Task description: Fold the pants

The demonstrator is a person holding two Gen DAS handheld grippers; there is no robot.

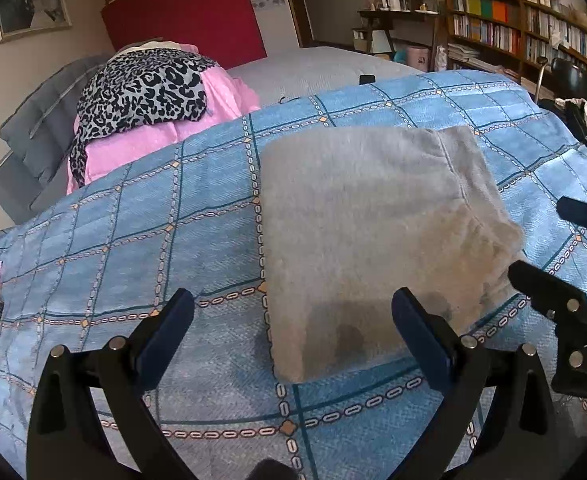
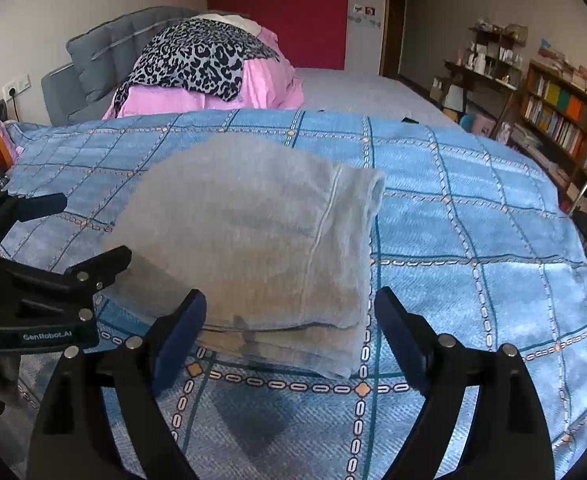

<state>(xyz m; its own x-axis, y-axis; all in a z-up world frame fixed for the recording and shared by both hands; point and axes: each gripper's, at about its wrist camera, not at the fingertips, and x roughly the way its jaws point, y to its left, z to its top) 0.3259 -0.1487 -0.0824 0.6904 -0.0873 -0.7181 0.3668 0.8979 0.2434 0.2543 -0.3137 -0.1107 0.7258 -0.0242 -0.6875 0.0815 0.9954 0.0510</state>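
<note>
We see the gray pants [image 2: 253, 240] folded into a thick, neat pile on the blue checked blanket [image 2: 473, 220] that covers the bed. We think the folding is about done, so both tools hang just in front of the pants and hold nothing. Our left tool [image 1: 293, 332] is wide open by the near left corner of the pants. Our right tool [image 2: 289, 332] is wide open too, at their near edge. The pile's long side runs away from us, toward the pink bedding [image 2: 269, 84]. Which end holds the waistband we cannot tell.
</note>
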